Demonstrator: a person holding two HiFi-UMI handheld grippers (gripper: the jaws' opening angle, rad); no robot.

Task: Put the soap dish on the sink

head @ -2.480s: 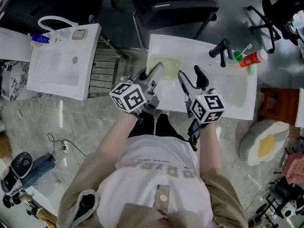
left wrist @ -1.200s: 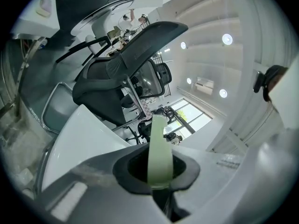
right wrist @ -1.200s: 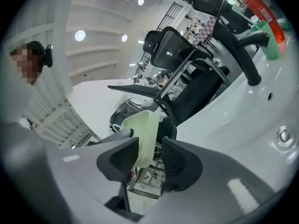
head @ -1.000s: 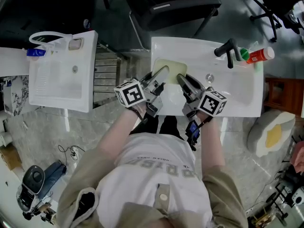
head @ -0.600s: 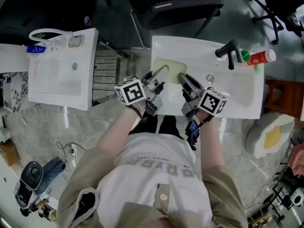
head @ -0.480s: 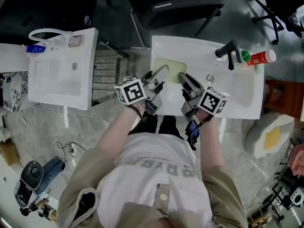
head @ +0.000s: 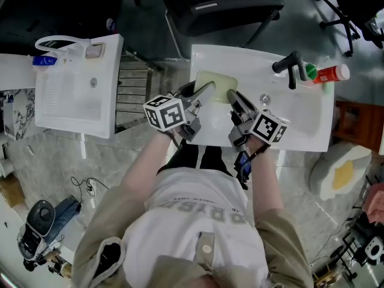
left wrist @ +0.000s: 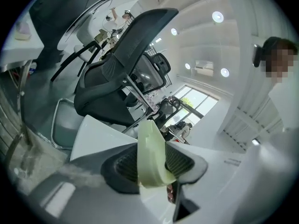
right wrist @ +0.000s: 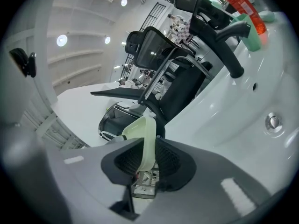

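**Left fingers begin to let go of the soap dish**

Since a second ago our two hands have hardly shifted, but the left gripper [head: 204, 90], clamped tight then, is now opening its fingers. From the head view, we stand at a white ceramic sink [head: 300, 134]. Between our two grippers we hold a pale green plastic soap dish [head: 215, 83]. It lies over the flat left end of the sink, well apart from the black faucet [head: 288, 65] and the red bottle [head: 327, 74] at the far right.

In the left gripper view, one rim of the dish [left wrist: 152, 153] stands between the parting fingers, which no longer seem to pinch it. The right gripper [head: 233, 98] has its fingers set narrow and pressed on the opposite rim [right wrist: 147, 134].

We judge the dish to be at its place and probably resting on the sink, though no view shows the contact plainly. What seems left is to free the right grip and draw both grippers back.
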